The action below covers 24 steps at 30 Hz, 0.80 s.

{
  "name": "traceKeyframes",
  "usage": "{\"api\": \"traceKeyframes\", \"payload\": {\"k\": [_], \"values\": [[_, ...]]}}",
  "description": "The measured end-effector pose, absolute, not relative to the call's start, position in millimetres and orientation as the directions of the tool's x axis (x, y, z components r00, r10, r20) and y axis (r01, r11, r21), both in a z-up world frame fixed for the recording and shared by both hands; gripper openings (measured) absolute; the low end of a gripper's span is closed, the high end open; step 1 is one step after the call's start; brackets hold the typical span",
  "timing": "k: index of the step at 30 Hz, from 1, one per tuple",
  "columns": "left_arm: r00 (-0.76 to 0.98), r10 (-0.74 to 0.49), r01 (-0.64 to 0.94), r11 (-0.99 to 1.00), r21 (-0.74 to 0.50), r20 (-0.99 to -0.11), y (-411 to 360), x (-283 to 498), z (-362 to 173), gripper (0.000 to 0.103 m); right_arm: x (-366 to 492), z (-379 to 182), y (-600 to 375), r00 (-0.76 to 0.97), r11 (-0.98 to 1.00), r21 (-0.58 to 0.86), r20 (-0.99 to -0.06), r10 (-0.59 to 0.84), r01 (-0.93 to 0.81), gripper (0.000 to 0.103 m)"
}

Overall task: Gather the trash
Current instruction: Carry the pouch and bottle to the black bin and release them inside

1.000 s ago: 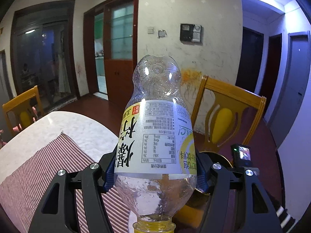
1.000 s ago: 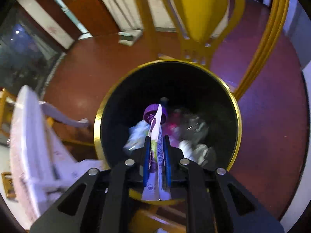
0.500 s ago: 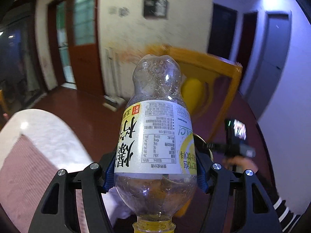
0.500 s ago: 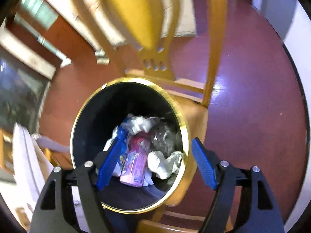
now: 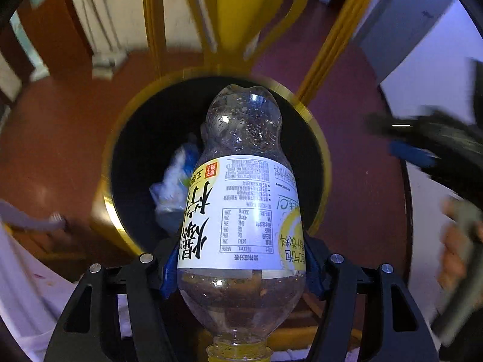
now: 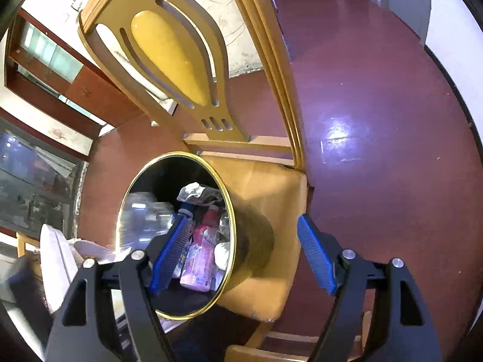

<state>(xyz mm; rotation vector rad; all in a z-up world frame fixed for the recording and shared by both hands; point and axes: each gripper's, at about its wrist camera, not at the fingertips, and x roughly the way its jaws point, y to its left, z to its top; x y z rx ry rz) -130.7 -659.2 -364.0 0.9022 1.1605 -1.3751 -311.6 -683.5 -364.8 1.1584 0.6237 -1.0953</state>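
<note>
A clear plastic bottle (image 5: 241,199) with a white and yellow label hangs cap toward the camera, and my left gripper (image 5: 241,267) is shut on its label. It points down over the black bin with the gold rim (image 5: 320,150), which holds a blue and white wrapper (image 5: 175,187). In the right wrist view my right gripper (image 6: 243,250) is open and empty, off to the right of the bin (image 6: 232,229). The pink pouch (image 6: 199,259) lies inside among crumpled paper (image 6: 196,191). The bottle shows as a blur (image 6: 145,217) at the bin's left.
The bin stands on the seat (image 6: 271,199) of a yellow wooden chair (image 6: 169,54), whose back rises just behind it. Red-brown floor (image 6: 377,120) lies to the right. A white tablecloth edge (image 5: 18,286) is at the left. A blurred hand (image 5: 452,256) is at the right.
My left gripper swung down from facing the room to over the bin, still holding the bottle. My right gripper opened, the pouch fell into the bin, and it moved off to the right.
</note>
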Motion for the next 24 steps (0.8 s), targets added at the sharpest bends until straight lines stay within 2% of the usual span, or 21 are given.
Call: {"api": "traceKeyframes", "payload": {"k": [3,6,8,10,16,18,24], "values": [[-0.141,-0.193,0.984,0.082,-0.160,-0.971,-669,-125,-387,0.063,-315,-362,-682,0.392,0.011,0.415,-0.850,-0.352,0.910,0.074],[-0.131,-0.201,0.983,0.101,-0.154,-0.971,-666,-123,-394,0.065,-317,-359,-680,0.397,0.014,0.419,-0.849,-0.349,0.908,0.074],[-0.119,-0.220,0.984,0.103,-0.144,-0.968,-663,-125,-393,0.081,-315,-357,-679,0.397,0.016,0.418,-0.850,-0.347,0.908,0.074],[-0.107,-0.238,0.986,0.097,-0.133,-0.965,-660,-121,-385,0.090,-313,-357,-679,0.392,0.014,0.413,-0.854,-0.342,0.911,0.075],[-0.131,-0.268,0.985,0.079,-0.157,-0.954,-655,-133,-371,0.092,-309,-351,-674,0.394,0.006,0.416,-0.857,-0.332,0.910,0.078],[-0.122,-0.284,0.986,0.074,-0.148,-0.951,-652,-129,-365,0.097,-308,-349,-673,0.390,0.003,0.412,-0.860,-0.328,0.911,0.079],[-0.091,-0.328,0.983,0.119,-0.137,-0.940,-642,-115,-350,0.097,-296,-350,-668,0.388,0.005,0.403,-0.877,-0.285,0.915,0.079]]}}
